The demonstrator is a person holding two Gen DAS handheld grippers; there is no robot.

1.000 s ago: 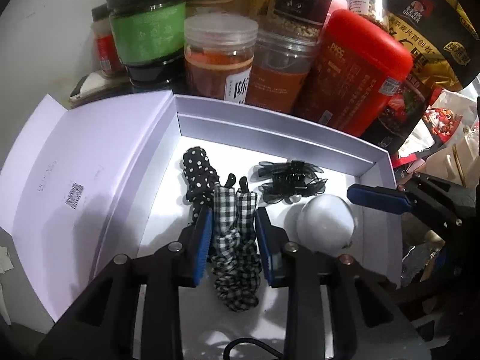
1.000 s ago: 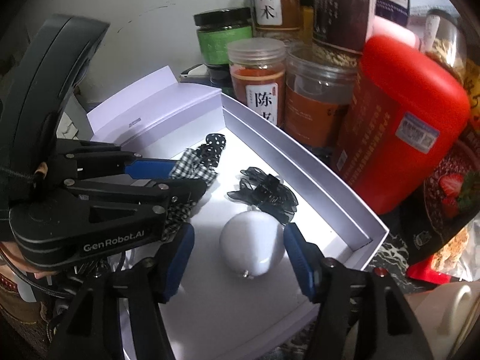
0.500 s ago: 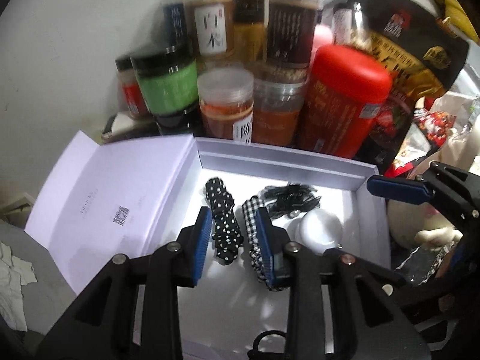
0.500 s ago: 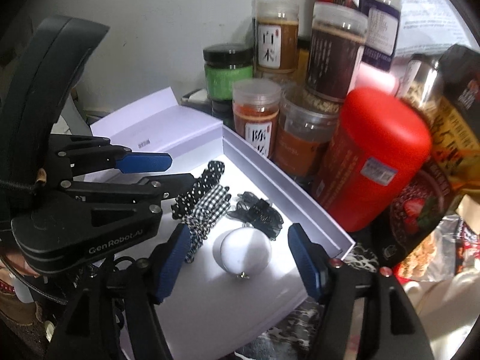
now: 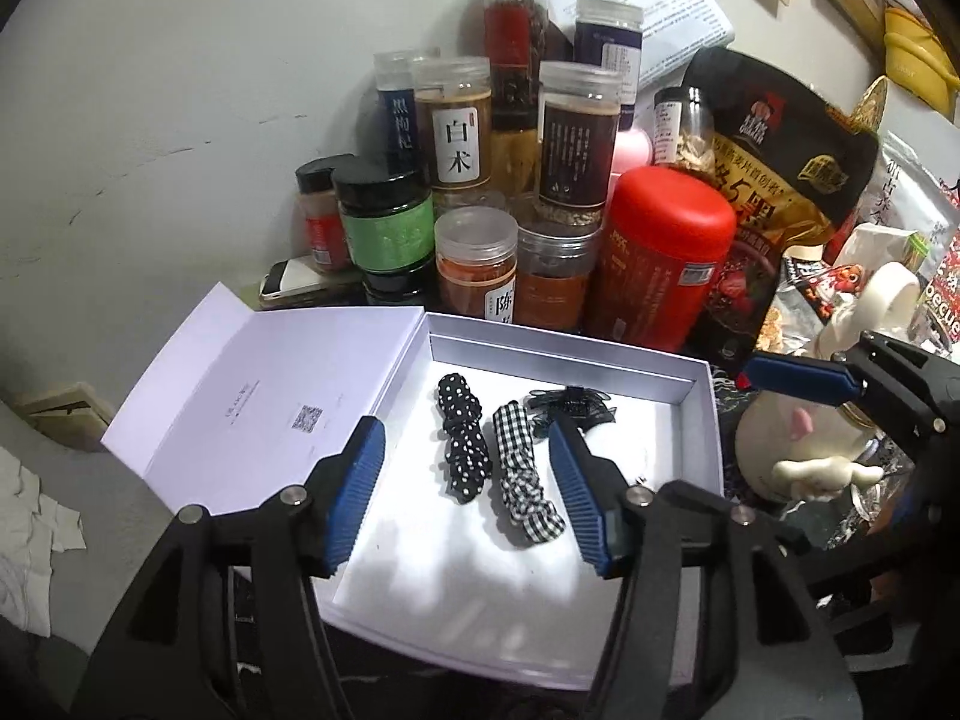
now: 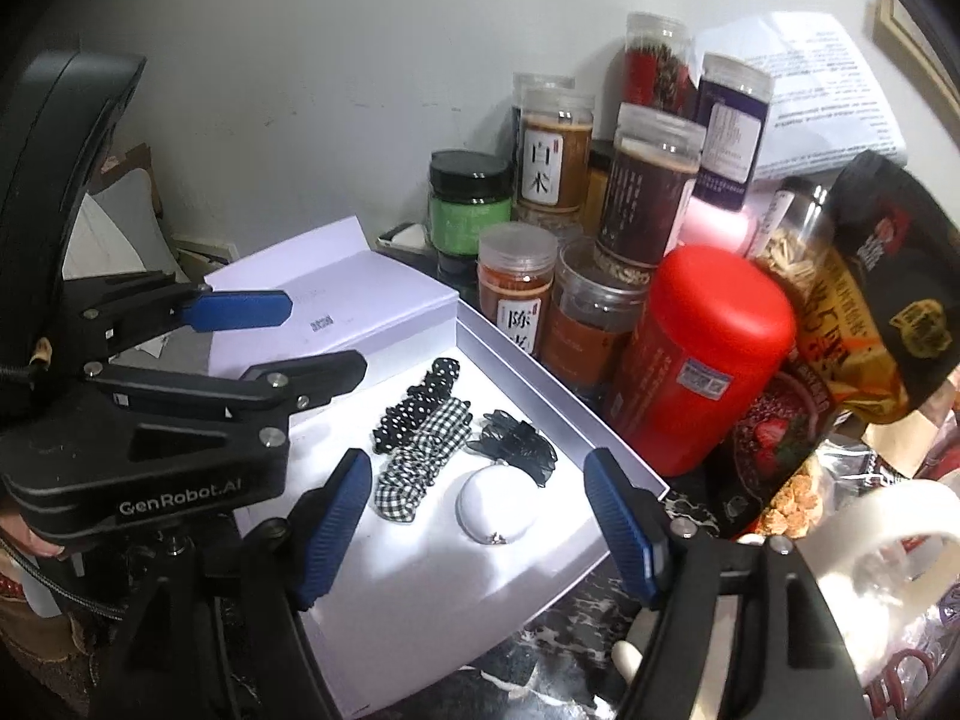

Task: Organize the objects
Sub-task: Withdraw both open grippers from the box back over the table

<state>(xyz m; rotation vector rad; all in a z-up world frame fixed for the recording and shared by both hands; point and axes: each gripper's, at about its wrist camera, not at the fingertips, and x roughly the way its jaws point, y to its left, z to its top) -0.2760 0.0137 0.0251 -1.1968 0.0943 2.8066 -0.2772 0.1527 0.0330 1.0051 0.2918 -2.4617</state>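
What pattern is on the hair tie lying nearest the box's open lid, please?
White dots on black; the hair tie shows best in the left wrist view.

Supporting surface: a dark, marbled countertop [image 6: 558, 630], seen bare only in patches beside the box. Set directly upon it:

- an open white box [image 5: 696, 381] with its lid [image 5: 270, 384] folded out flat to the left;
- behind the box, against the wall, a crowd of jars, among them a green-labelled black-lidded jar [image 5: 387, 222], a clear jar of orange-red contents [image 5: 477, 267] and a red canister [image 5: 657, 258];
- a phone [image 5: 294, 285] laid flat beside the green jar;
- to the right, snack bags, including a large black pouch [image 5: 774, 156], partly stacked, so their footing cannot be told.
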